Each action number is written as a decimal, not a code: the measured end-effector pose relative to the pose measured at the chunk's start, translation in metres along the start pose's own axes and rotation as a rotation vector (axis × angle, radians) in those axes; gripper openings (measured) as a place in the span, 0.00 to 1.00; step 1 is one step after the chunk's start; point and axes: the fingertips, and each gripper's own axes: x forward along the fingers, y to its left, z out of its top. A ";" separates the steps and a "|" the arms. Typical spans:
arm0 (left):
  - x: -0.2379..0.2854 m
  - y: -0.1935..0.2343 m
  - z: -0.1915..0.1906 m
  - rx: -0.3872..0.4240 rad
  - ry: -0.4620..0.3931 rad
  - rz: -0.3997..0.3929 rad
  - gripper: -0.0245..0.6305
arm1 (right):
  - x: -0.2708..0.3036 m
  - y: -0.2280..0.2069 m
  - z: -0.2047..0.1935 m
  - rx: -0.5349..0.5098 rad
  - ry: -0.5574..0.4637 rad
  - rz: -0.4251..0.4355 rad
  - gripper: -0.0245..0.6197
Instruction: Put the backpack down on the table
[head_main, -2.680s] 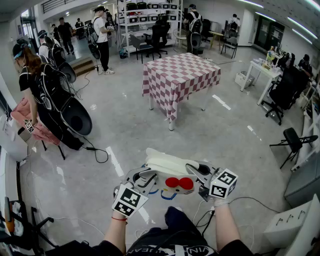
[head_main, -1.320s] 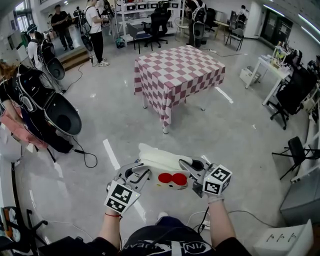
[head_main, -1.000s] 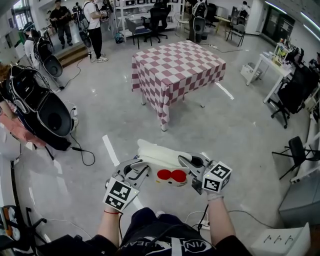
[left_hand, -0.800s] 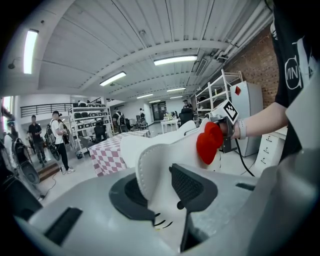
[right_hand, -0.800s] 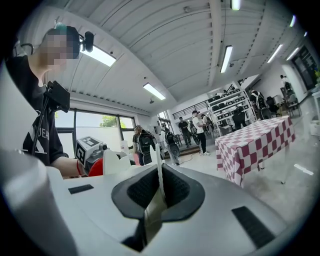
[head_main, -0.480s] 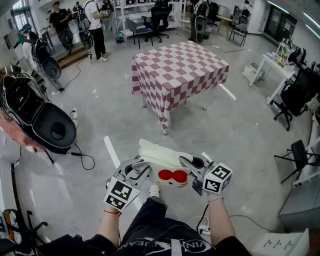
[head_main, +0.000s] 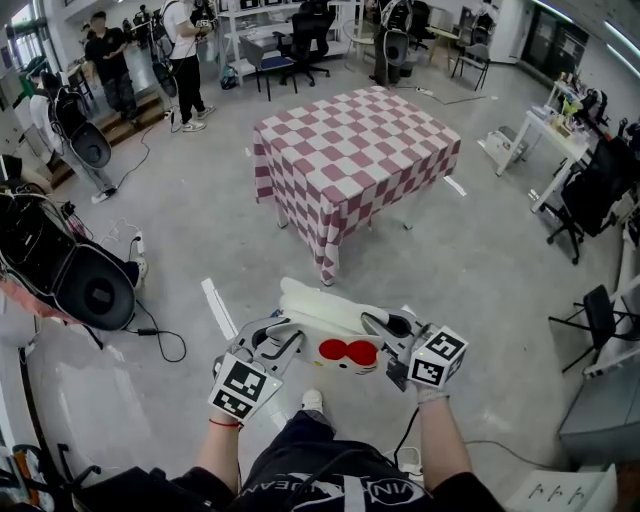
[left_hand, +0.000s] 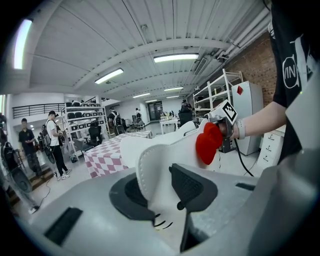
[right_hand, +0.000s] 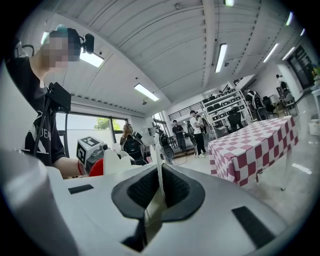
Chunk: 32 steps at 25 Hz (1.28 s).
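Looking down from the head view, the person carries the backpack (head_main: 322, 318) out front, slung between the left gripper (head_main: 283, 343) and the right gripper (head_main: 388, 328). There is one gripper at each side, so it hangs level over the smooth grey floor (head_main: 480, 280). It is a soft, rounded, padded white thing with a glossy red bow (head_main: 348, 352) on its face. The bench (head_main: 355, 150), draped in a red-and-white checked cloth, stands well apart ahead, so I'd say the backpack is not yet near enough to put down.

In the left gripper view, the black ribbed fingers (left_hand: 192, 186) are closed on a thick white flap with a stitched edge, pinched firmly between them.

In the right gripper view, the fingers (right_hand: 175, 190) sit nearly together. They clamp a thin white edge or strap of the backpack that runs up between them.
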 end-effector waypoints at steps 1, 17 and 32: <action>0.006 0.010 0.003 0.003 -0.002 -0.005 0.22 | 0.007 -0.007 0.004 -0.001 -0.003 -0.004 0.06; 0.084 0.122 0.016 0.019 -0.017 -0.049 0.22 | 0.091 -0.104 0.035 0.014 -0.023 -0.053 0.06; 0.130 0.174 0.034 0.007 -0.044 -0.039 0.22 | 0.129 -0.162 0.061 0.000 -0.008 -0.045 0.06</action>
